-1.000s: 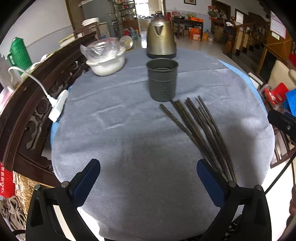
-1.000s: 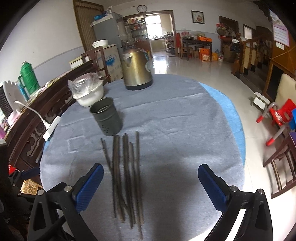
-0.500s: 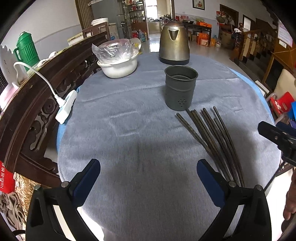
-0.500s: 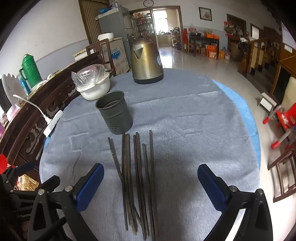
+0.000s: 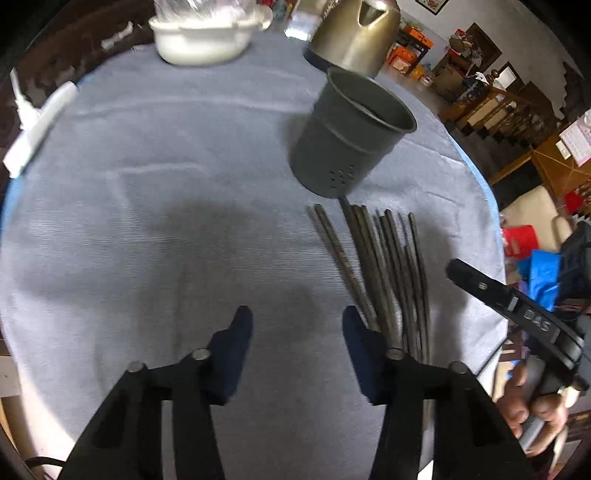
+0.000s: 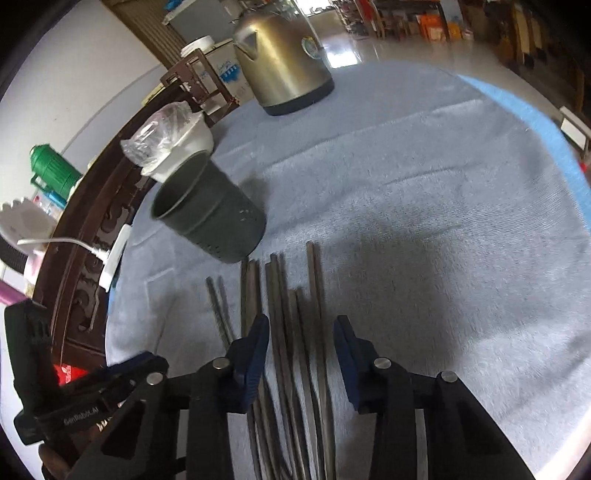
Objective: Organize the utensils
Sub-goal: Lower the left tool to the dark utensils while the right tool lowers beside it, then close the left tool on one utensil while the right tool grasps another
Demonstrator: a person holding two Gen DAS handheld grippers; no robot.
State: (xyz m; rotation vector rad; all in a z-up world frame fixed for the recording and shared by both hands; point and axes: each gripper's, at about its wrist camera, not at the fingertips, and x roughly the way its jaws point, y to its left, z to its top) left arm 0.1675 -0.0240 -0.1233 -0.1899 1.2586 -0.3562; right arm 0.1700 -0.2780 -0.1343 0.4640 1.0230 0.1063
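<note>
Several dark chopsticks (image 5: 384,266) lie in a loose fan on the grey tablecloth, tips toward a dark metal utensil cup (image 5: 351,136) that stands upright. My left gripper (image 5: 297,325) is open and empty, low over the cloth just left of the chopsticks. My right gripper (image 6: 301,332) is open, low over the chopsticks (image 6: 291,314), with several of them running between its fingers. The cup (image 6: 210,218) stands just beyond them in the right wrist view. The right gripper's body also shows at the right edge of the left wrist view (image 5: 517,310).
A brass-coloured kettle (image 6: 280,55) stands at the far side of the round table. A white bowl with a plastic bag (image 5: 203,33) sits at the far left. A white power strip (image 5: 37,125) lies at the left rim. A carved wooden rail (image 6: 96,206) borders the table.
Both grippers have dropped low and moved forward toward the chopsticks, and both have narrowed their opening. The right gripper now straddles the chopsticks. Chopsticks and cup have not moved.
</note>
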